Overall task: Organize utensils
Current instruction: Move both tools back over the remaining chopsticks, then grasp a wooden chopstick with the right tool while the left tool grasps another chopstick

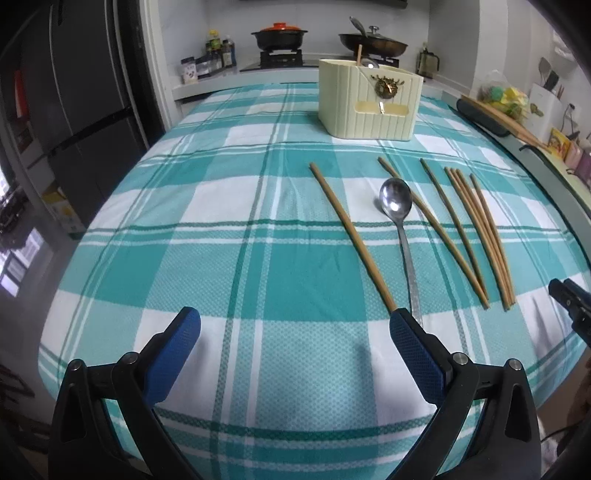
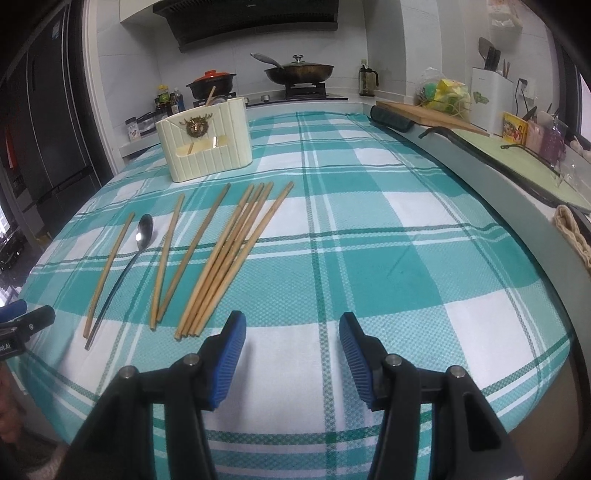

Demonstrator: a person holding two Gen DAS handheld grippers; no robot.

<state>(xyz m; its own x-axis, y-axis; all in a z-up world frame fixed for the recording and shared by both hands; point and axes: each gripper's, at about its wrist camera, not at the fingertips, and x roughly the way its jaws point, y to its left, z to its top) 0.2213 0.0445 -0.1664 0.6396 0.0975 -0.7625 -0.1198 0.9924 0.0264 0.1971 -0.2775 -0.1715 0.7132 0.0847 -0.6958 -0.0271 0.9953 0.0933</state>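
A cream utensil holder [image 1: 369,99] [image 2: 205,140] stands at the far side of the teal plaid tablecloth [image 1: 221,229] [image 2: 369,258], with a chopstick sticking up out of it. In front of it lie a steel spoon [image 1: 396,201] [image 2: 144,230], a single chopstick [image 1: 351,236] [image 2: 109,273] to its left, two more to its right, then a bundle of several chopsticks [image 1: 480,229] [image 2: 225,258]. My left gripper [image 1: 293,326] is open, its right finger close to the near ends of the single chopstick and the spoon. My right gripper [image 2: 292,321] is open and holds nothing, just right of the bundle's near ends.
A stove with a red-lidded pot [image 1: 279,35] and a wok [image 2: 299,72] sits behind the table. A raised counter with a cutting board [image 2: 424,112] runs along the right side. A dark fridge [image 1: 74,92] stands at the left. The table's near edge lies just below both grippers.
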